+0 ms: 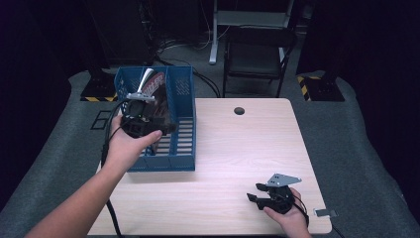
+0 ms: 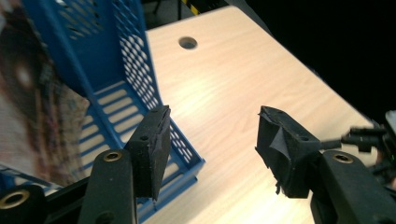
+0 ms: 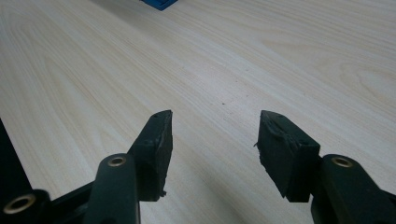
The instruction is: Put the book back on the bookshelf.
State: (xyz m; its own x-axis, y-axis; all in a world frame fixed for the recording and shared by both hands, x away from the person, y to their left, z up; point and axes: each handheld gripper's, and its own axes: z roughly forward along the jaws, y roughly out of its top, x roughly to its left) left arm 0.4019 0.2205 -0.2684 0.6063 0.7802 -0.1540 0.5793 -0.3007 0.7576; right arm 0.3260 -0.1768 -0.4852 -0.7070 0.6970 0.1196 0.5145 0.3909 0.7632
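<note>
A blue mesh file rack [image 1: 166, 162] stands on the left of the pale wooden table [image 1: 237, 148], with a magazine [image 1: 157, 89] upright in its left slot. My left gripper [image 1: 171, 128] hovers over the rack, held by a hand. In the left gripper view the left gripper [image 2: 212, 121] is open, nothing between its jaws; the rack's wall [image 2: 135, 60] and the blurred magazine [image 2: 32, 116] lie to the left. My right gripper [image 1: 254, 192] rests low near the table's front right. Its own view shows the right gripper [image 3: 215, 121] open over bare wood.
A round cable hole [image 1: 239, 110] sits at the table's far middle. A dark chair [image 1: 255, 54] stands behind the table. A small grey clip [image 1: 327, 213] lies at the front right edge. Cables trail on the floor behind the rack.
</note>
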